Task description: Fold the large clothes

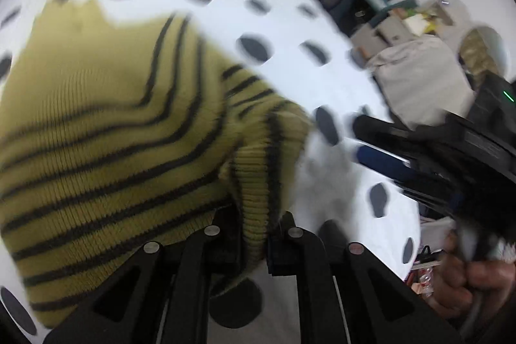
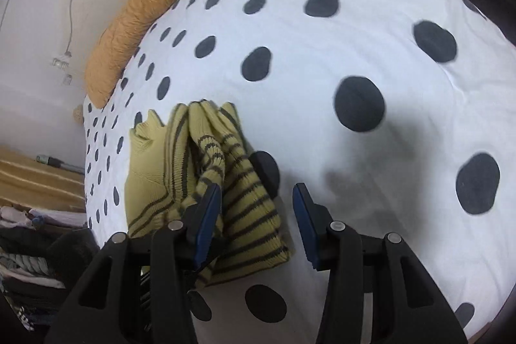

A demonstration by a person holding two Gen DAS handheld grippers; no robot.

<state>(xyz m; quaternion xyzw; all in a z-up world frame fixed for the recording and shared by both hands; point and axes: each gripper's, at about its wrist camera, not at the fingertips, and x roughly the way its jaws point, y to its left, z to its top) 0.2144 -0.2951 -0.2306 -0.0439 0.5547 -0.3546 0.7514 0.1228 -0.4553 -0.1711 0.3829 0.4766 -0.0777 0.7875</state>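
An olive-yellow knitted sweater with dark stripes point(image 1: 106, 124) lies bunched on a white bedspread with dark dots point(image 1: 225, 5). My left gripper point(image 1: 254, 234) is shut on the sweater's ribbed hem, which runs down between the fingers. In the right wrist view the sweater point(image 2: 206, 176) lies folded at the lower left of the bedspread point(image 2: 322, 54). My right gripper point(image 2: 258, 215) is open just above the sweater's right edge, holding nothing. The right gripper also shows in the left wrist view point(image 1: 371, 137), beside the sweater.
An orange pillow point(image 2: 129, 31) lies at the bed's far left edge by a wall with a cable. Stacked clothes point(image 2: 32, 231) sit left of the bed. Cluttered bags and boxes point(image 1: 403, 31) stand beyond the bed. The left view is motion-blurred.
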